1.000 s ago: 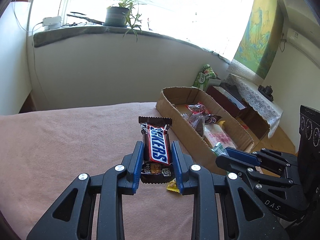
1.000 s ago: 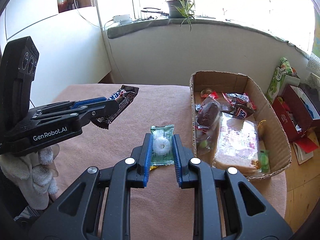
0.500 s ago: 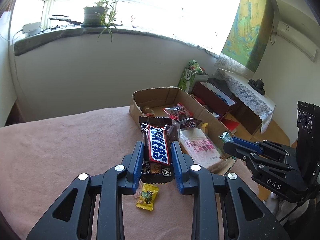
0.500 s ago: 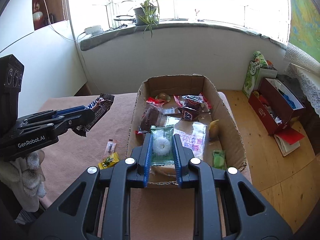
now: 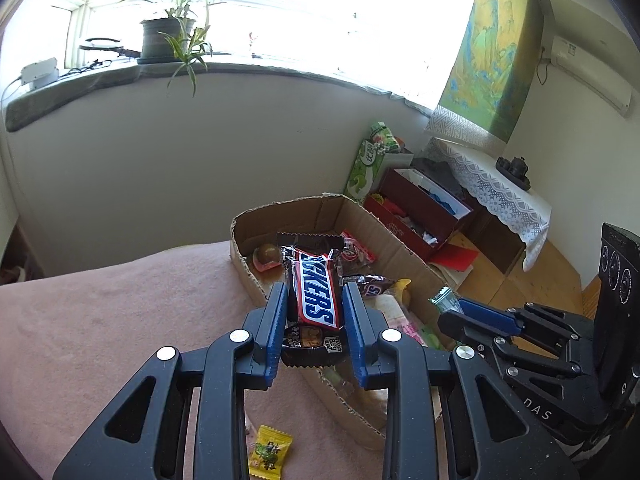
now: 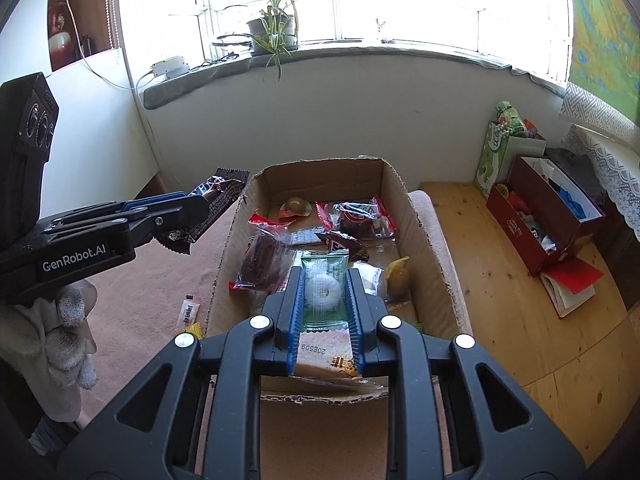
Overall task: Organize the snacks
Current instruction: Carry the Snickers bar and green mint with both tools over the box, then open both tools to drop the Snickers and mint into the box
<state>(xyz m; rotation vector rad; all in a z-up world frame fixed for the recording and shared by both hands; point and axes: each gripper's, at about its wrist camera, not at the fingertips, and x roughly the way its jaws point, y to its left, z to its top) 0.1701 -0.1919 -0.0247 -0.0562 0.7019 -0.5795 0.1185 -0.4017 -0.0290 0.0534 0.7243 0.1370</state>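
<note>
Two snacks we hold above the cardboard box [image 6: 430, 240]: left gripper [image 5: 314, 312] fingers clamp a Snickers bar [image 5: 316, 296], right gripper [image 6: 324, 296] fingers a green packet [image 6: 323, 290]. Beside the box on the pink desk [image 5: 120, 320], we list a yellow candy [image 5: 269, 450] and a white sachet [image 6: 189, 312].

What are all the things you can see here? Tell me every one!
Snickers bar: 1, brown and blue, in left gripper
Green packet: 1, green with white ring, in right gripper
Cardboard box: 1, brown, on pink cloth, holding wrapped snacks
Yellow candy: 1, on cloth beside box
Pink cloth: 1, covering table
Potted plant: 1, green, windowsill
Red box: 1, on wooden floor
Left gripper: black, blue pads, shut
Right gripper: same, shut
Gloved hand: 1, white
</note>
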